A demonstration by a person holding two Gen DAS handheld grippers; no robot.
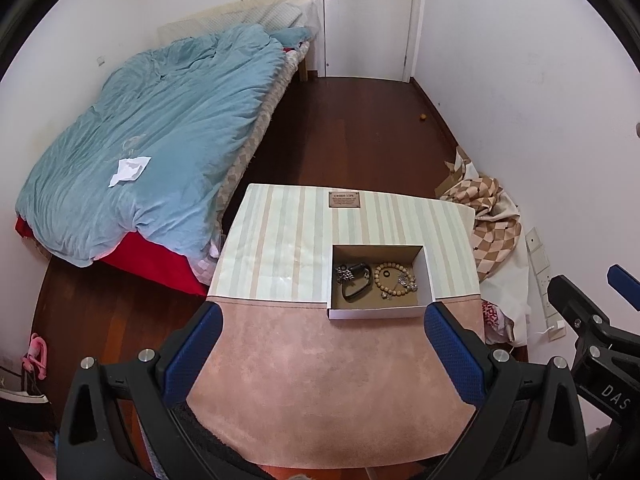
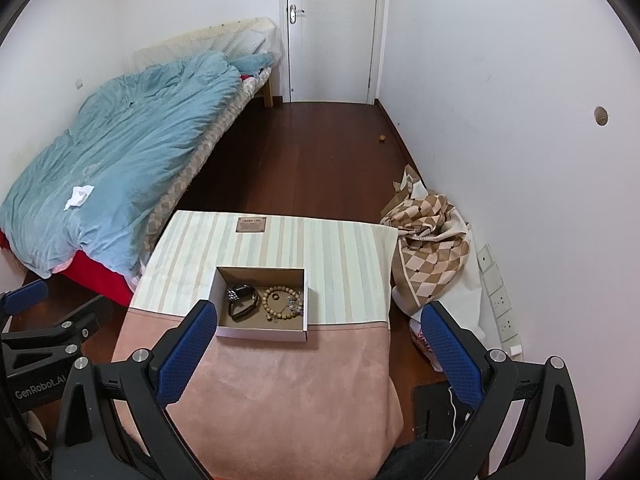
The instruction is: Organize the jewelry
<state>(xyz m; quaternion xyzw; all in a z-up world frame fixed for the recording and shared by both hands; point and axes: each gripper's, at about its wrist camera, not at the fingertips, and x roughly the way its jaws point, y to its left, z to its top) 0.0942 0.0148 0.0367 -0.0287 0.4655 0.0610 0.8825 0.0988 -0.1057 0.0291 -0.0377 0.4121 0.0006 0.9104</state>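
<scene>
Blue-padded and spread wide, the left claw (image 1: 323, 350) is hovering above the pink near part of the worktop (image 1: 320, 380), gripping nothing and touching nothing. The right claw (image 2: 319, 354) is hanging just as wide apart, its pads likewise bare, with its left finger (image 2: 188, 354) overlapping the near left corner of the box in its own view (whether it is actually touching the cardboard cannot be told). Each claw is showing at the edge of the other's view: the right claw (image 1: 592, 320) at the right edge of the left camera, the left claw (image 2: 44, 320) at the left edge of the right camera.

A small open cardboard box (image 1: 376, 313) is sitting on the worktop, straddling the seam where the pink cloth is meeting the striped green-and-cream part. Inside it, a wooden bead bracelet (image 1: 390, 278) with small metal charms is lying in the right half, with a small dark ring (image 1: 386, 273) resting within its loop. A dark band (image 1: 357, 286) is curling in the left half, with a silvery ornament (image 1: 344, 274) touching it at its left end.

Beyond the worktop, a bed (image 1: 140, 140) under a blue quilt is lying along the left wall, and a checked brown cloth (image 1: 494, 216) is heaped by the right wall.
</scene>
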